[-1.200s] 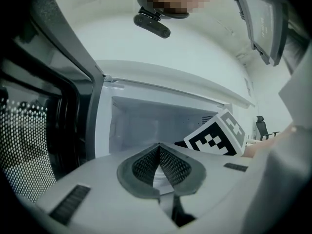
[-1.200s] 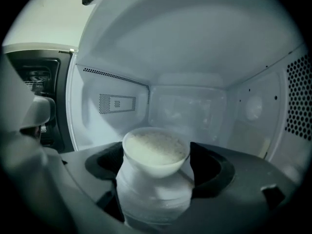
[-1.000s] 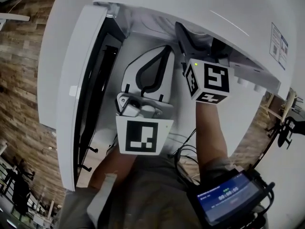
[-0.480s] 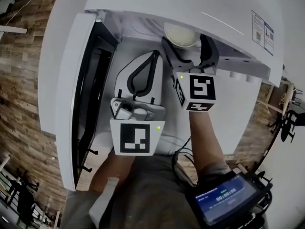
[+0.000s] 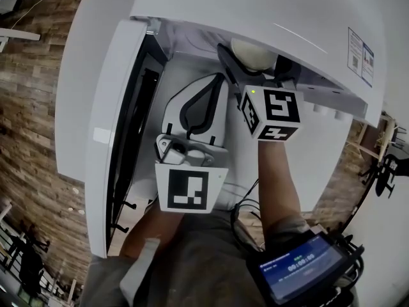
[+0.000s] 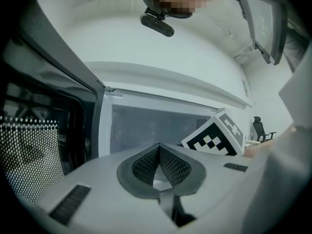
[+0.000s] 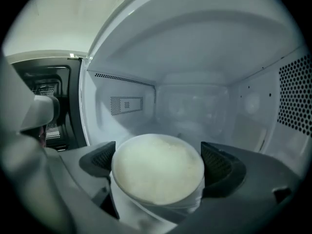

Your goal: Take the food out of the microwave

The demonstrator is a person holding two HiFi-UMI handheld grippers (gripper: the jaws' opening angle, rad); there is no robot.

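A white bowl (image 7: 158,172) of pale, creamy food stands just inside the open microwave (image 5: 255,11). My right gripper (image 7: 158,160) reaches into the cavity with one jaw on each side of the bowl. Its jaws are opening, and the dark pads (image 7: 217,162) stand close beside the bowl's wall without squeezing it. From the head view, the bowl (image 5: 251,53) shows between the right gripper's (image 5: 254,66) two fingers under the microwave's top edge. My left gripper (image 5: 220,80) hovers in front of the opening, left of the right one, shut with nothing in it (image 6: 159,146).
The microwave door (image 5: 96,126) hangs open at the left, its mesh window (image 6: 34,145) close beside the left gripper. The cavity's side wall (image 7: 292,96) is perforated. A device with a lit screen (image 5: 300,267) sits at the person's right hip.
The bowl, hidden under the microwave's top a second ago, now shows between the right jaws, which have spread wider. The left gripper has kept its place.
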